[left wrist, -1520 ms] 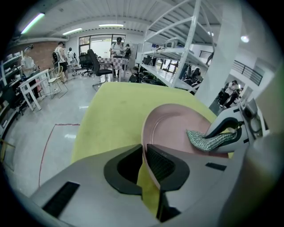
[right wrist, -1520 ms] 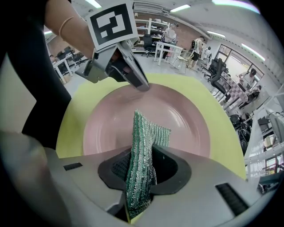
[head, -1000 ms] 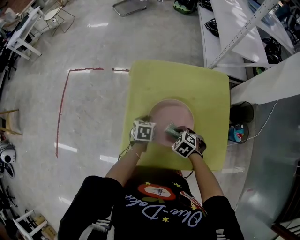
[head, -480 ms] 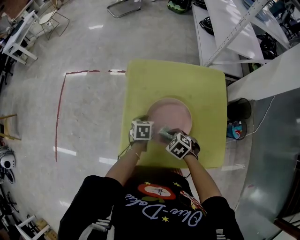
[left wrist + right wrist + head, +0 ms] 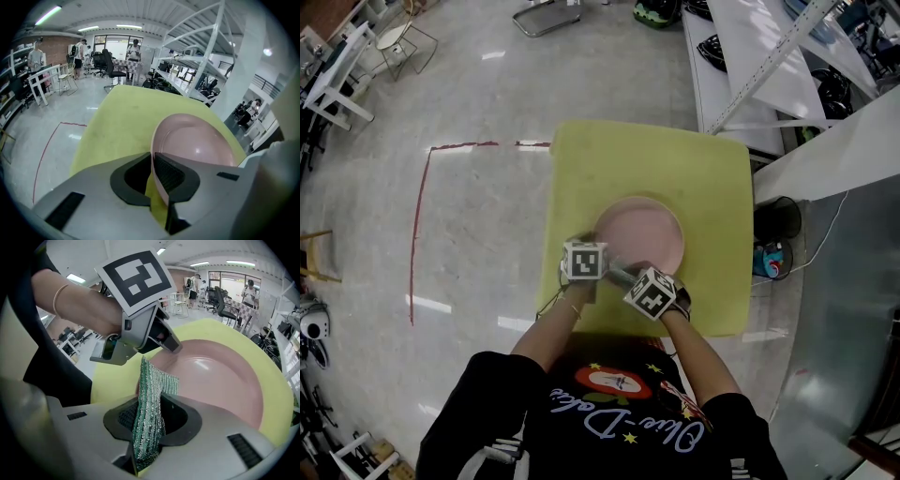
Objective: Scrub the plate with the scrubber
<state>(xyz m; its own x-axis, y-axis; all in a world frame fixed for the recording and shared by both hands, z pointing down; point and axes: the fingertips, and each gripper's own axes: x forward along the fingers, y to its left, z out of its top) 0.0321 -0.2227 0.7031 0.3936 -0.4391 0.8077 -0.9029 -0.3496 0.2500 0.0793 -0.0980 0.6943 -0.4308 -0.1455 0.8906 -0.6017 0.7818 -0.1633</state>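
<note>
Tightening the left gripper (image 5: 152, 161) on the near rim of the pink plate (image 5: 197, 140), over the yellow mat (image 5: 119, 112). Pinching the green scrubber (image 5: 157, 380) in the right gripper (image 5: 149, 422), close to that rim. Probably mid-scrub, with no telling how much of the plate remains

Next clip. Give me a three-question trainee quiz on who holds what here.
1. True or false: the right gripper holds the green scrubber.
2. What sits in the jaws of the left gripper? A) the rim of the plate B) the scrubber C) nothing
3. What colour is the table under the plate?
Key: 1 true. 2 A; the jaws are closing on the rim. 3 yellow.
</note>
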